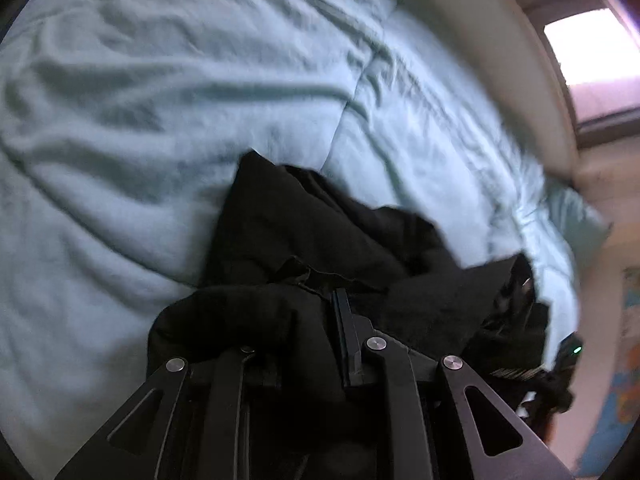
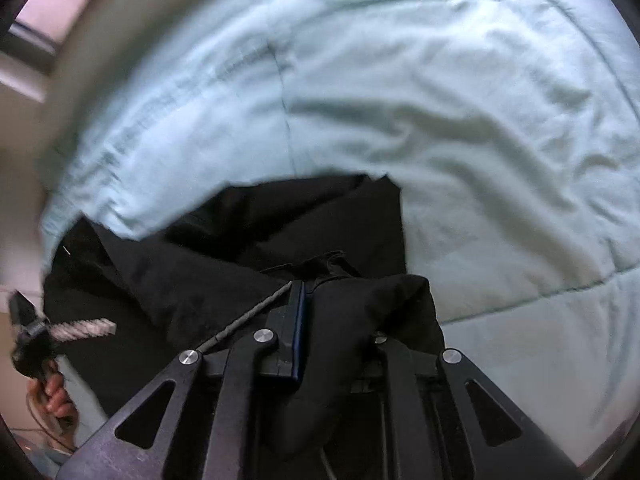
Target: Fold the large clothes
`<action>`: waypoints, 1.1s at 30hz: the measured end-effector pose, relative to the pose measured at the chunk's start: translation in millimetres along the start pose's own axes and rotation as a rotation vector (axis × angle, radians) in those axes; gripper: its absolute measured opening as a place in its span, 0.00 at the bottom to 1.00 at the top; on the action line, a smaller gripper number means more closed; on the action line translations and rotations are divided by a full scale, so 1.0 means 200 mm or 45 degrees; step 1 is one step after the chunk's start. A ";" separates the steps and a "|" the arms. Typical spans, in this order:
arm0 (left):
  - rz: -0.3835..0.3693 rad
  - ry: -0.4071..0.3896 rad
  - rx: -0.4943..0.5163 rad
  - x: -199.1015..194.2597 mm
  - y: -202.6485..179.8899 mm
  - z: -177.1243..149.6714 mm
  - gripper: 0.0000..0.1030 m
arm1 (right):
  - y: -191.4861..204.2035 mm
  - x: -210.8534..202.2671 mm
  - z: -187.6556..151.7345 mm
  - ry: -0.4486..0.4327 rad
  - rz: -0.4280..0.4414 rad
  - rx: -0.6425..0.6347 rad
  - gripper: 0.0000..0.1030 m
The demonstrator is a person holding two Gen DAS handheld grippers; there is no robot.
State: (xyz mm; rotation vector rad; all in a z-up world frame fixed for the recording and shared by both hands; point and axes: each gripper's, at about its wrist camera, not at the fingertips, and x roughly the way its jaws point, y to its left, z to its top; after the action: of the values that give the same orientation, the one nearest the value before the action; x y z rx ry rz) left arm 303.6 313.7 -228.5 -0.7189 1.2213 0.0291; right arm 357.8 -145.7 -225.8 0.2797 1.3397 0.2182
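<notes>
Black garment (image 1: 304, 232) bunched over pale green bedding (image 1: 120, 120), pinched in both left tool (image 1: 320, 300) and right tool (image 2: 316, 280).

text: none legible | labels: none — brands: none | numbers, signs: none

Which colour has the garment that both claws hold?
Black garment, plain, lying on the pale mint bedcover; right wrist view shows it best.

Open pale-green duvet (image 1: 160, 120) ahead, black garment (image 1: 320, 232) bunched near, headboard (image 1: 480, 40) bounding far side
</notes>
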 end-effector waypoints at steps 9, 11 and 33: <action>-0.034 0.044 0.037 -0.06 0.02 -0.02 0.20 | -0.03 -0.05 -0.01 0.003 0.034 0.024 0.17; -0.037 0.059 0.050 -0.13 0.00 -0.03 0.21 | -0.05 -0.12 -0.02 0.000 0.071 0.052 0.19; 0.025 -0.140 0.164 -0.53 0.04 -0.03 0.74 | 0.02 -0.44 -0.02 -0.205 -0.054 -0.299 0.74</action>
State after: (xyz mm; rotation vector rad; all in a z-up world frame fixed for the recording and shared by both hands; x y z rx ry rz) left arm 257.0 353.8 -141.8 -0.5855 1.1145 0.0057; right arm 334.5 -169.7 -144.9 0.0691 1.1471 0.3081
